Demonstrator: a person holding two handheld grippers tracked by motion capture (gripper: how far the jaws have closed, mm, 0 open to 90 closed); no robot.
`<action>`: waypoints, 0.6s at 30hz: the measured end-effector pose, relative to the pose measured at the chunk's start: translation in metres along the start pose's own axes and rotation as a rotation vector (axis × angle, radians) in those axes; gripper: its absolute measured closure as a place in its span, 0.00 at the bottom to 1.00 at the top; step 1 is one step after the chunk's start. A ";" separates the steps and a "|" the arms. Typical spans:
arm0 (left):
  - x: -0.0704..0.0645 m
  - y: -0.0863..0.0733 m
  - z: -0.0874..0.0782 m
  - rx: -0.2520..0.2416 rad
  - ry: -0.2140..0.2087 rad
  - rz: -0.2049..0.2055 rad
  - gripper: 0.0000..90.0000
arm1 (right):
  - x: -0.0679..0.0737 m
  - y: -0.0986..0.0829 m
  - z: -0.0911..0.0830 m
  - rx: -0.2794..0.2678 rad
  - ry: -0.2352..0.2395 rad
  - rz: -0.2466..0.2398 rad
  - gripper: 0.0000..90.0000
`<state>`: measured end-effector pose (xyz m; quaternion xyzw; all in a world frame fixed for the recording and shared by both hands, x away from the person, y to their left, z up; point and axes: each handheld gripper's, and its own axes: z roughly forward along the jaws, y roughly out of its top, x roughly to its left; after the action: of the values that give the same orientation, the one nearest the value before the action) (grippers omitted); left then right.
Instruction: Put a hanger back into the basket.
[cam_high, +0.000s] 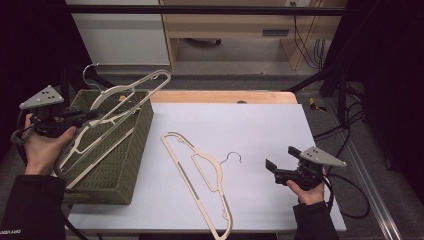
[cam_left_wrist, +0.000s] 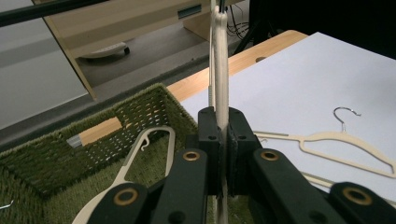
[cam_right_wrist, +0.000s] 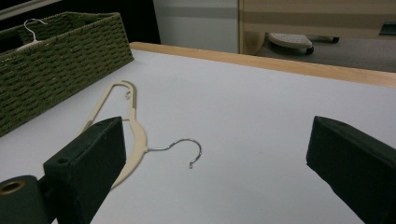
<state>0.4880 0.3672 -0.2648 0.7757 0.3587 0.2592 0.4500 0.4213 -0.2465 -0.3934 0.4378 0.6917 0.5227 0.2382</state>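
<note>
The left gripper (cam_high: 89, 116) is clamping a cream hanger (cam_high: 131, 95) over the green woven basket (cam_high: 131, 160), its jaws closed tight on one thin bar of it. In the left gripper view that bar (cam_left_wrist: 220, 56) is running straight up and away from the jaws, nearly in line with the gripper's own axis. In the high view the held hanger's long axis is slanting from low beside the person's left hand (cam_high: 42, 147) up and away to the far right, past the basket's far rim, with its metal hook (cam_high: 90, 70) sticking up beyond the gripper. A second cream hanger (cam_left_wrist: 140, 158) is lying inside the basket, just below and to the left of the jaws. The right gripper (cam_high: 272, 167) is hovering low over the white table cover (cam_high: 260, 125) with its jaws spread wide and nothing between them. A third cream hanger (cam_high: 200, 177) is lying flat on the cover ahead of and to the left of that gripper, well apart from it; its long axis is running diagonally from far-left to near-right, and its hook (cam_right_wrist: 184, 149) is pointing toward the right gripper's open jaws.
</note>
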 end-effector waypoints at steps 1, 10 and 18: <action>0.004 -0.002 0.001 0.004 0.000 -0.005 0.96 | 0.000 0.000 0.000 0.000 0.000 0.001 0.06; 0.030 -0.022 0.008 0.045 0.021 -0.038 0.96 | 0.000 -0.001 0.001 0.003 -0.001 -0.004 0.06; 0.047 -0.039 0.008 0.050 0.040 -0.086 0.96 | -0.002 0.000 0.000 -0.001 -0.003 -0.005 0.06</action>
<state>0.5094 0.4137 -0.2992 0.7651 0.4071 0.2462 0.4339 0.4222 -0.2479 -0.3942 0.4368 0.6921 0.5219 0.2405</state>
